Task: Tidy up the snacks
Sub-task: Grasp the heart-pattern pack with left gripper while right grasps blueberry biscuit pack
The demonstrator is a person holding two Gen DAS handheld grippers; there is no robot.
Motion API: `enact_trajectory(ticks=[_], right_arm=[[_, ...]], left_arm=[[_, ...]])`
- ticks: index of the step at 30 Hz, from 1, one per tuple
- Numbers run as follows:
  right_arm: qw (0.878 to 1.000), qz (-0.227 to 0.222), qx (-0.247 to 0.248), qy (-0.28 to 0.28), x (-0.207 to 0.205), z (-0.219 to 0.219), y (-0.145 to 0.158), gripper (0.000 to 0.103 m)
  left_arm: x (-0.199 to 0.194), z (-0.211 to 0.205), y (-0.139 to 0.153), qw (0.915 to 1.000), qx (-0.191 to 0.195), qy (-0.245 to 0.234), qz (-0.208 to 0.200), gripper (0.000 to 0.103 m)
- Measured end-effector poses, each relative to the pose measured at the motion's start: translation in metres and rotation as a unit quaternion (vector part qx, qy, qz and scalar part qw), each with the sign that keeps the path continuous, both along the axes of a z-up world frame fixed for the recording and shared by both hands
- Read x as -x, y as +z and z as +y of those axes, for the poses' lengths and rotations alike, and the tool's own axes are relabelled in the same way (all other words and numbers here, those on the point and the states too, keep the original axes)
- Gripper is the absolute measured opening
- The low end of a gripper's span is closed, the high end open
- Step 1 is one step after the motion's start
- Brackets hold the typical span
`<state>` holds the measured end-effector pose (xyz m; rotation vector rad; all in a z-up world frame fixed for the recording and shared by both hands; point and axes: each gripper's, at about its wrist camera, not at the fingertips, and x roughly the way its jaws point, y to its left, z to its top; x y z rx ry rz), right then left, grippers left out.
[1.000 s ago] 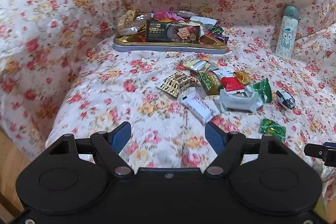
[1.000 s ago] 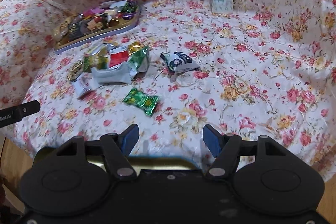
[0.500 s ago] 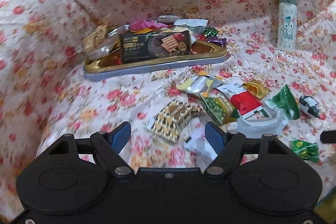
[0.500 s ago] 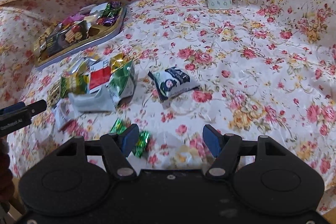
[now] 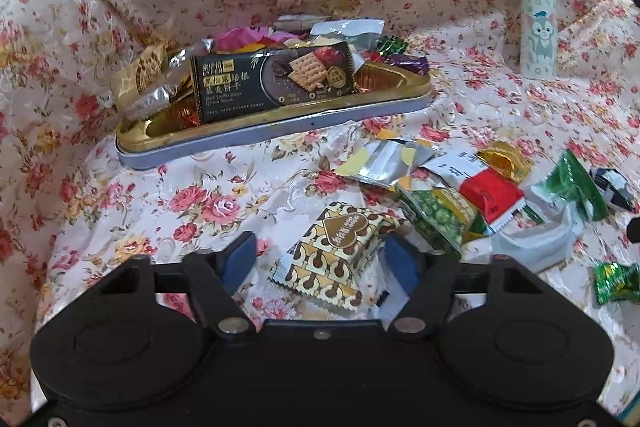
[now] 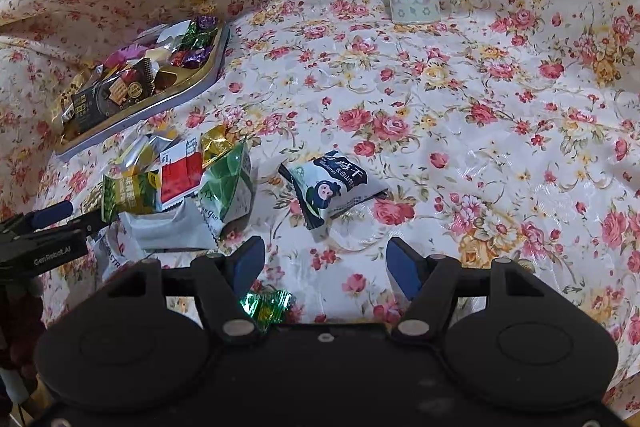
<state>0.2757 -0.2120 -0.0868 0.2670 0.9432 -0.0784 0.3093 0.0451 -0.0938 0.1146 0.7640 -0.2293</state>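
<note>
Left gripper (image 5: pixel 320 261): jaws spread wide, holding nothing, straddling the brown-and-gold heart-print packet (image 5: pixel 334 257) that lies flat on the floral cloth (image 5: pixel 180 203).
Right gripper (image 6: pixel 326 269): also spread and empty, low over the cloth; a green foil candy (image 6: pixel 266 307) sits just inside its left finger, and the blue-and-white blueberry packet (image 6: pixel 334 185) lies a little ahead.
Step in hand: judged to be the pick of the heart-print packet for the tray.
Doing it well: centre the packet between the fingers, go down until the tips meet the cloth, and close on the puffed middle rather than the crimped edge; the cloth is wrinkled and may get pinched along with it.
Loose pile: beyond the left gripper, touching one another — one silver-and-yellow sachet (image 5: pixel 386 159), one green pea packet (image 5: pixel 438 217), one red-and-white packet (image 5: pixel 486 193), one gold wrapper (image 5: pixel 506 161), one green pouch (image 5: pixel 576 185), one white wrapper (image 5: pixel 536 247).
Tray (image 5: pixel 248 141): one gold tin, further back, already heaped; one black cracker pack (image 5: pixel 272 79) on top, remaining wrappers too jumbled to count.
Bottle (image 5: pixel 538 23): one, upright, well apart at the back.
</note>
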Motion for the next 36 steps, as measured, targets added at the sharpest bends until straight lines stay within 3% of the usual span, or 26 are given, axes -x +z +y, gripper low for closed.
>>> enact_trajectory(ticks=[7, 14, 20, 24, 36], right_arm=[[1.000, -0.003, -0.003, -0.019, -0.004, -0.002, -0.002, 0.070], [0.999, -0.007, -0.002, -0.045, -0.009, -0.006, -0.003, 0.065], [0.998, -0.009, -0.015, -0.059, -0.017, -0.008, -0.004, 0.065], [0.997, -0.001, -0.031, -0.068, -0.029, -0.009, -0.009, 0.065], [0.999, -0.042, -0.001, 0.004, -0.071, 0.005, -0.012, 0.065]], left_arm=[[-0.007, -0.006, -0.005, 0.9997, 0.018, -0.001, -0.013, 0.058], [-0.008, 0.001, -0.007, 0.9986, 0.046, 0.004, -0.025, 0.058], [-0.004, -0.005, -0.009, 0.9989, 0.028, 0.001, -0.039, 0.058], [-0.005, -0.002, -0.009, 0.9987, 0.035, 0.001, -0.037, 0.058], [-0.003, -0.004, -0.010, 0.9988, 0.028, 0.002, -0.040, 0.059]])
